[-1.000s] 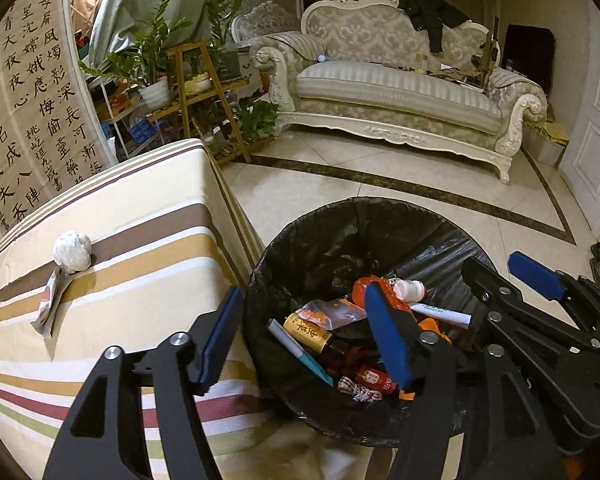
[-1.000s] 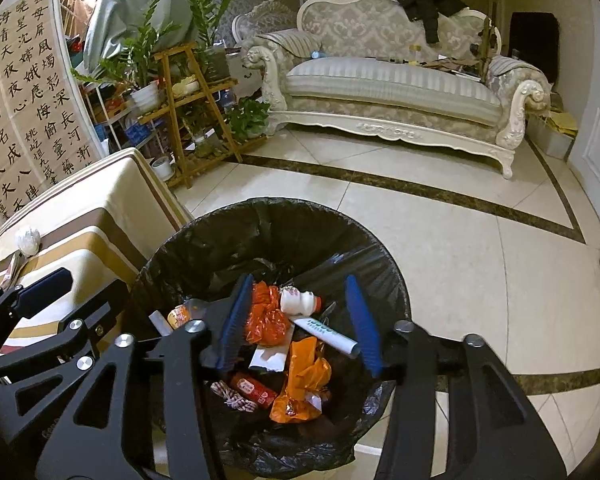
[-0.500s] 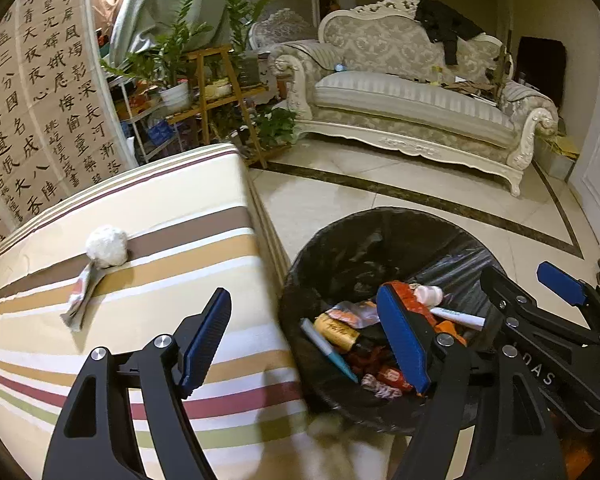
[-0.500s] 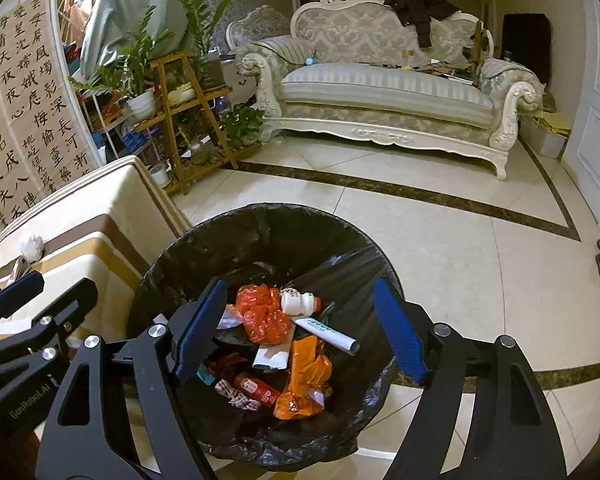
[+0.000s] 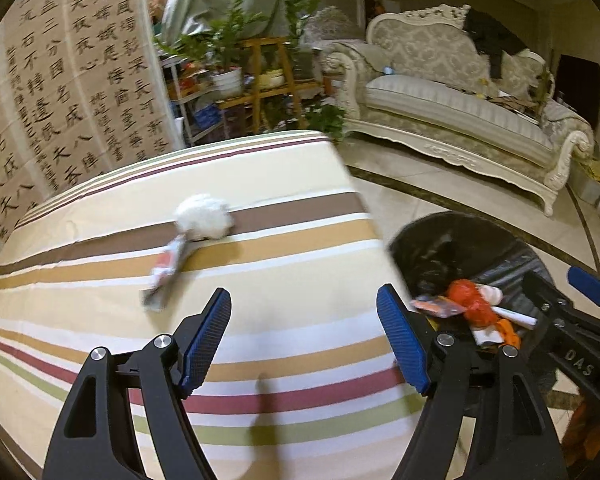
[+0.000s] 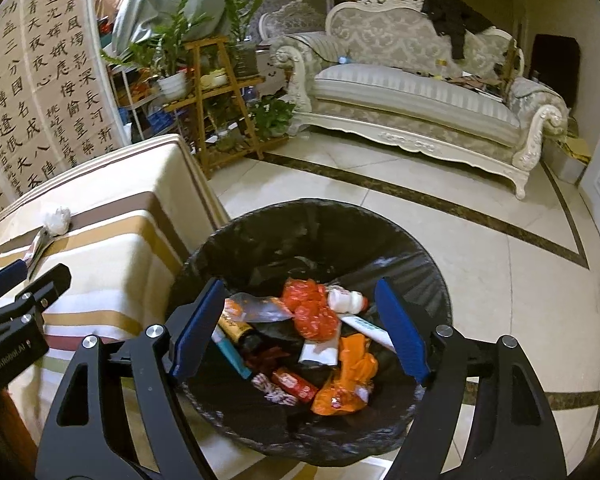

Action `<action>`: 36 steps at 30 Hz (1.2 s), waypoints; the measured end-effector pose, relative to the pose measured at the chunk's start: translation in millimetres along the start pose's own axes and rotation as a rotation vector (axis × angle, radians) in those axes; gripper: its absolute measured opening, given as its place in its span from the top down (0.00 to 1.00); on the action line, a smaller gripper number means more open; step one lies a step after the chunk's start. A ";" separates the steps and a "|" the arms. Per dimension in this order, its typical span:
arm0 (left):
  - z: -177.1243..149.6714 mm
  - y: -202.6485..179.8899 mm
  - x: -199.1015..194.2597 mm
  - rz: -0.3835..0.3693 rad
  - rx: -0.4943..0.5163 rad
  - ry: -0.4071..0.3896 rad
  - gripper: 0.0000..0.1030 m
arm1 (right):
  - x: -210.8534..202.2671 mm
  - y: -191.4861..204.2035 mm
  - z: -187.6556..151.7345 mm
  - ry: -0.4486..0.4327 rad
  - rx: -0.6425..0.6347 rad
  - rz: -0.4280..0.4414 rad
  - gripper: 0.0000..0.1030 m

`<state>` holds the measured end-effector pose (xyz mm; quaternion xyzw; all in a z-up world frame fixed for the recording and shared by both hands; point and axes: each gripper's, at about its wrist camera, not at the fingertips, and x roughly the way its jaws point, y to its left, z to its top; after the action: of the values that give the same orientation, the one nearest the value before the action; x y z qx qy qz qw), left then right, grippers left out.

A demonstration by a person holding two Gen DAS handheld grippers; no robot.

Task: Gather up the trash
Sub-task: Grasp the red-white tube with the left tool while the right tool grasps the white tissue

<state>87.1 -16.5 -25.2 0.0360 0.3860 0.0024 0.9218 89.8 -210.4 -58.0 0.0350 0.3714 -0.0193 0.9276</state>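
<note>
Striped cloth [image 5: 284,360] covering counter, matt; bin liner [image 6: 324,236] looking glossy black plastic (crinkled); floor tiles [image 6: 500,280] gleaming; tissue wad [image 5: 204,216] looking soft.

left gripper [image 5: 304,338] agape over striped table [image 5: 300,280], tissue wad [image 5: 204,217], wrapper [image 5: 166,270]

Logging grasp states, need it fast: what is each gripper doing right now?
Left gripper: open, holding nothing, above the striped table.
Right gripper: open, holding nothing, over the trash bin.
</note>
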 end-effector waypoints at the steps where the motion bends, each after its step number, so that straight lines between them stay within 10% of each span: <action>1: -0.5 7.3 0.6 0.012 -0.008 0.001 0.29 | 0.4 1.9 1.2 0.001 -0.004 0.003 0.26; 10: 2.7 66.5 18.4 0.093 -0.090 0.032 0.30 | 5.7 42.9 9.5 0.009 -0.067 0.057 0.26; 25: 3.6 91.4 40.7 0.044 -0.095 0.098 0.85 | 11.2 96.7 22.9 0.014 -0.145 0.123 0.26; 36: 2.2 112.1 28.4 0.029 -0.138 0.078 0.86 | 15.5 136.7 29.1 0.024 -0.203 0.183 0.26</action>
<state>111.2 96.1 -36.2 -0.0220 0.4201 0.0435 0.9062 129.5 -76.6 -40.8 -0.0250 0.3776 0.1034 0.9198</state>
